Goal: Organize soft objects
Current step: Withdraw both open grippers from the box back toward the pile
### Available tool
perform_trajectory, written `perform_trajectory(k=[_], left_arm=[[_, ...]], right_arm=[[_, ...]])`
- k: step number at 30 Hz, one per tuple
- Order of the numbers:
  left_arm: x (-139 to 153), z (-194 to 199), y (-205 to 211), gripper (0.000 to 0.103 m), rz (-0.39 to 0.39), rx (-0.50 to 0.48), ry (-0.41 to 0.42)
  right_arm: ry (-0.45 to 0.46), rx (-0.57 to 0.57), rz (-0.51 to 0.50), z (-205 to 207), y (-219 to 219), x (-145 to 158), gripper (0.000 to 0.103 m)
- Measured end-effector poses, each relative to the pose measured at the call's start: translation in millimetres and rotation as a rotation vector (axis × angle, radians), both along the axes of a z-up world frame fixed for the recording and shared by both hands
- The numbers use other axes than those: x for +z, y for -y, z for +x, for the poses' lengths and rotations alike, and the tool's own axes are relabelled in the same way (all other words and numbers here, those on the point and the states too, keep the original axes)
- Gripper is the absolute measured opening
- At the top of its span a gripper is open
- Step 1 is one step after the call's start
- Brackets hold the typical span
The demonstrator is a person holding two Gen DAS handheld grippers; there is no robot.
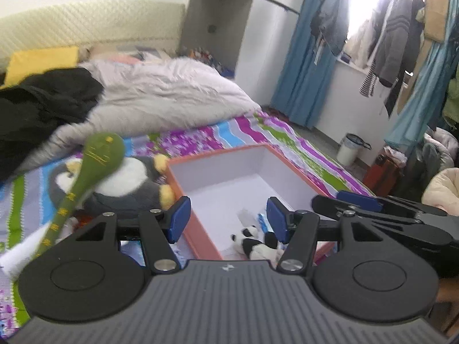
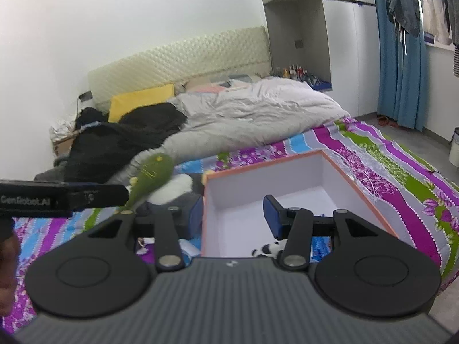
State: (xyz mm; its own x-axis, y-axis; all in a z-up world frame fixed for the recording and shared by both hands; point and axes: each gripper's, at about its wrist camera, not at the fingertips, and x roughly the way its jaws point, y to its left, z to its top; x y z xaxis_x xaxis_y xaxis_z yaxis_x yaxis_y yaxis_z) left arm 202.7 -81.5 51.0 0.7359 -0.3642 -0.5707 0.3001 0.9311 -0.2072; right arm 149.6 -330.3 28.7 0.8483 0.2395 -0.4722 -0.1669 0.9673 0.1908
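An orange box with a white inside lies open on the striped bedsheet. A small panda plush lies at the box's near end, also seen as panda plush. Left of the box sits a grey and white penguin plush, and a long green plush slants up across it, held by neither gripper. My left gripper is open and empty over the box's near left wall. My right gripper is open and empty, with the box's left wall showing between its fingers.
A crumpled grey duvet, black clothing and a yellow pillow cover the far half of the bed. Right of the bed are blue curtains, hanging clothes and a white bin on the floor.
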Motion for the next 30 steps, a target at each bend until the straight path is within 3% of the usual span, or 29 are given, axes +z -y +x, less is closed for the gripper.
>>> perform_trajectory(k=[7, 19, 30], left_arm=[[5, -34, -40, 0.064, -0.013, 0.065, 0.042], [-24, -78, -99, 0.064, -0.019, 0.157, 0.007], [-55, -105, -125, 0.064, -0.022, 0.199, -0.050]], right_arm=[[0.026, 0.041, 0.028, -22, -26, 6, 0.050], [-0.037, 0.097, -0.016, -46, -75, -21, 0.050], [-0.097, 0.108, -0.061, -70, -99, -51, 0.050]])
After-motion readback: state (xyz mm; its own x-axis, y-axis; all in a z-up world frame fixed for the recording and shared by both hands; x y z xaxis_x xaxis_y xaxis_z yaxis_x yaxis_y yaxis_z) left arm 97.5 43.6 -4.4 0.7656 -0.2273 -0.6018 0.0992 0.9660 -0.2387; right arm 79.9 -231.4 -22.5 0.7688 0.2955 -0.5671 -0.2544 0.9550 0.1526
